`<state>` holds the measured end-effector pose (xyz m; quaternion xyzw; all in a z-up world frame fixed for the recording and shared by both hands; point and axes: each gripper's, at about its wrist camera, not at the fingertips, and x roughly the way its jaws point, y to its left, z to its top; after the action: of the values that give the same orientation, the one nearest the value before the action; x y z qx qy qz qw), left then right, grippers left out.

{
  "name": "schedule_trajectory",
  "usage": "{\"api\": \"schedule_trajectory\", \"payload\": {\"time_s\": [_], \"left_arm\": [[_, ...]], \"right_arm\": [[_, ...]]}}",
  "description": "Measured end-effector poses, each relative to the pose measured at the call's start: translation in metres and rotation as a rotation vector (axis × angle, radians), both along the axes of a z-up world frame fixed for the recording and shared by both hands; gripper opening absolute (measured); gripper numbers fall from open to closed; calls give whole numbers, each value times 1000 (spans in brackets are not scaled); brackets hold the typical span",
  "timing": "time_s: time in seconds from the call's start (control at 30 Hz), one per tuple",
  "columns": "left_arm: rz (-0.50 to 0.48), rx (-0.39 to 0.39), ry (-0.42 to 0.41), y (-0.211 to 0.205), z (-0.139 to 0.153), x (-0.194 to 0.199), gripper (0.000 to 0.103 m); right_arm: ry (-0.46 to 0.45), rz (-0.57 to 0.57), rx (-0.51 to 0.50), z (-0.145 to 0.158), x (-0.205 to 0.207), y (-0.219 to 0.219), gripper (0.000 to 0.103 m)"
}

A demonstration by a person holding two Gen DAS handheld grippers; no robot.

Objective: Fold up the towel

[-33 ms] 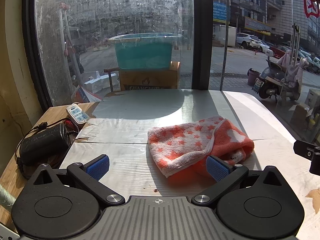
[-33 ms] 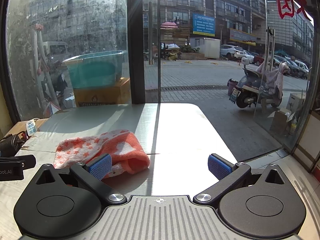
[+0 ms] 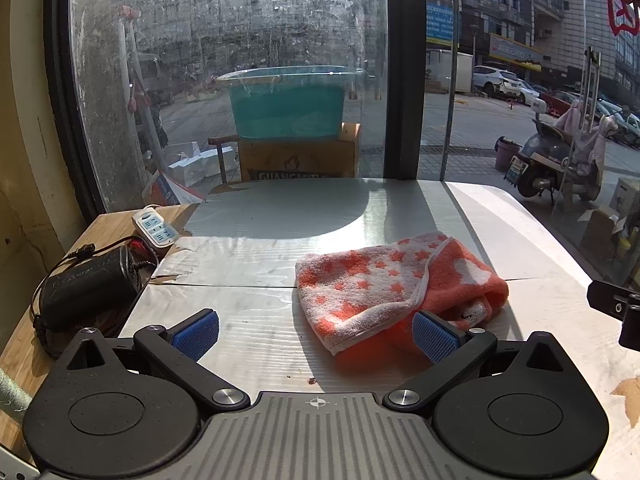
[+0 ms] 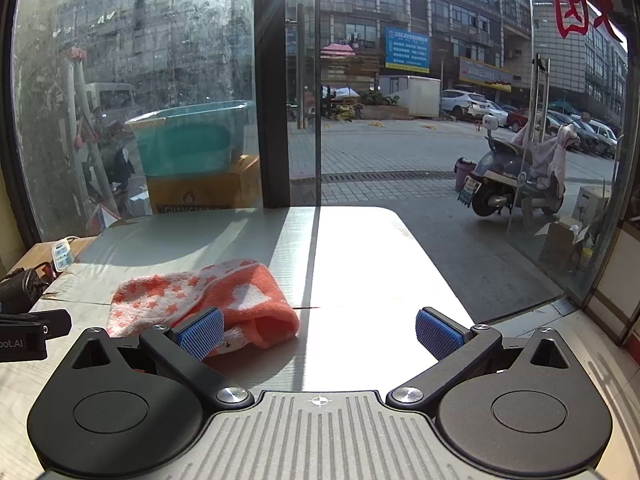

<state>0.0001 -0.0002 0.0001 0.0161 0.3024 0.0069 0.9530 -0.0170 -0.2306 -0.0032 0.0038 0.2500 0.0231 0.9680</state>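
Towel (image 3: 396, 284) bunched on table (image 3: 248, 248), long axis left–right, between wide-open left gripper (image 3: 316, 332) and wide-open right gripper (image 4: 320, 334); neither holds it.

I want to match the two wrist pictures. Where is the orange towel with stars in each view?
Left wrist: the towel lies right of centre on the table, behind the right fingertip.
Right wrist: the towel lies lower left, behind the left fingertip.
Shared landmark: the teal tub outside the window.
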Motion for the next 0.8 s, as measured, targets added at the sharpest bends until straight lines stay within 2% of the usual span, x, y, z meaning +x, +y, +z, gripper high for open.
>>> {"api": "schedule_trajectory", "payload": {"time_s": [0.8], "left_arm": [[20,-2,-3,0,3,1,103]], "right_arm": [[-3,6,-6,-2,0,1,103]]}}
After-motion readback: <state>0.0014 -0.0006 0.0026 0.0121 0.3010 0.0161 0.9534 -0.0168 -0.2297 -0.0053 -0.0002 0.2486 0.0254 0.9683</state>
